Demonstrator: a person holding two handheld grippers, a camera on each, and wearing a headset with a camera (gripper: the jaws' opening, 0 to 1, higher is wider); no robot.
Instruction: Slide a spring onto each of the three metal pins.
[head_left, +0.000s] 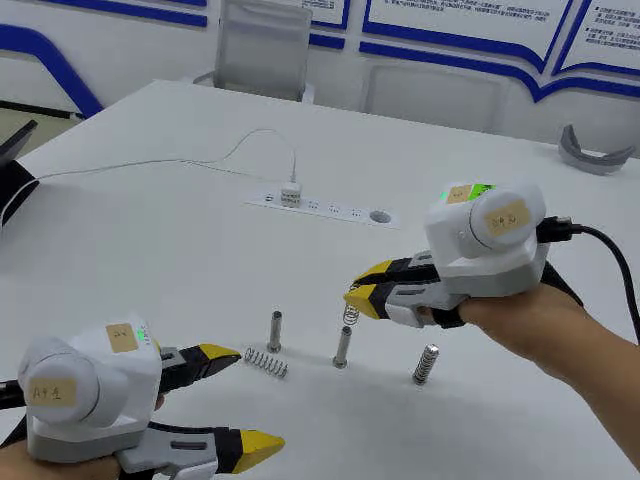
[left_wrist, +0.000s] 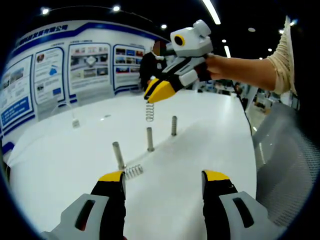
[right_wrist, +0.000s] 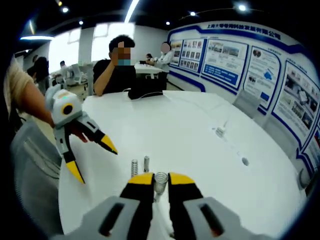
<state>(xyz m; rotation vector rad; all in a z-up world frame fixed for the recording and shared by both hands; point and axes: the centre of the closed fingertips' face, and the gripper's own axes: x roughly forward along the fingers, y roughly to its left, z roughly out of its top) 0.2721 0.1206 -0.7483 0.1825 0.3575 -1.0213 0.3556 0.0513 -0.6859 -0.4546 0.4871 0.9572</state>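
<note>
Three metal pins stand upright on the white table. The left pin (head_left: 274, 331) (left_wrist: 118, 155) and the middle pin (head_left: 342, 347) (left_wrist: 149, 139) are bare. The right pin (head_left: 426, 364) (left_wrist: 174, 125) wears a spring. My right gripper (head_left: 352, 297) (left_wrist: 157, 92) (right_wrist: 160, 178) is shut on a second spring (head_left: 350, 314) (left_wrist: 149, 111) (right_wrist: 160, 182), which hangs just above the middle pin. A third spring (head_left: 265, 362) (left_wrist: 133, 171) lies flat on the table near the left pin. My left gripper (head_left: 245, 398) (left_wrist: 164, 176) (right_wrist: 95, 164) is open and holds nothing, its tips close to the lying spring.
A white power strip (head_left: 320, 207) with a plugged-in charger and cable lies farther back on the table (head_left: 150, 230). A grey headset-like object (head_left: 595, 155) rests at the far right edge. A chair (head_left: 265, 45) stands behind the table, and seated people (right_wrist: 117, 70) are beyond it.
</note>
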